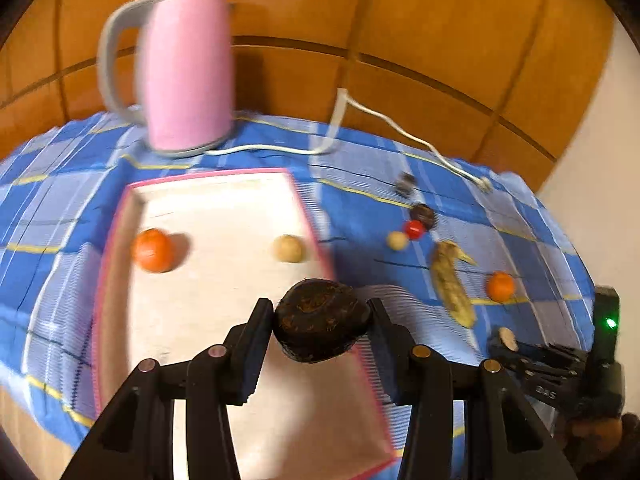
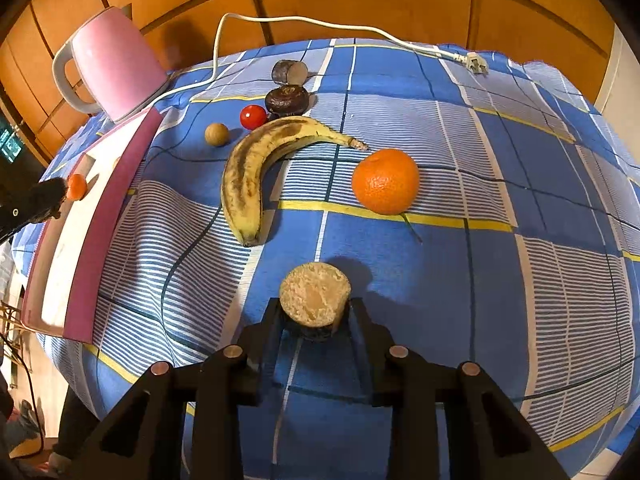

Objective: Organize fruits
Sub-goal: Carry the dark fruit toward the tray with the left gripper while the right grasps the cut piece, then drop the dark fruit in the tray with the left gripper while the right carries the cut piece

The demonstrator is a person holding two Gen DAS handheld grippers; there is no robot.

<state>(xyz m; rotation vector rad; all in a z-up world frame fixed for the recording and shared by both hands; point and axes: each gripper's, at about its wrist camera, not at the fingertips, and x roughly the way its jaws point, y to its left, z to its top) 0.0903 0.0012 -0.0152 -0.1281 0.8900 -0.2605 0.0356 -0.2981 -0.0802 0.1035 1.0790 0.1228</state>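
dark brown fruit point(image 1: 320, 324) clamped in left gripper point(image 1: 322, 316) over white tray point(image 1: 224, 204), right gripper point(image 2: 316, 312) clamped on cut fruit piece point(image 2: 315, 294)

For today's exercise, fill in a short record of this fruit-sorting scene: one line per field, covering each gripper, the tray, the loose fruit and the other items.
left gripper: shut on a dark round fruit, over the tray's near right edge
right gripper: shut on a cut fruit piece, pale face towards the camera
tray: white, pink rim; holds an orange and a tan ball fruit
loose on cloth: banana, second orange, red fruit, small tan fruit, dark fruit, halved dark fruit
other: pink kettle, white cord, blue checked cloth
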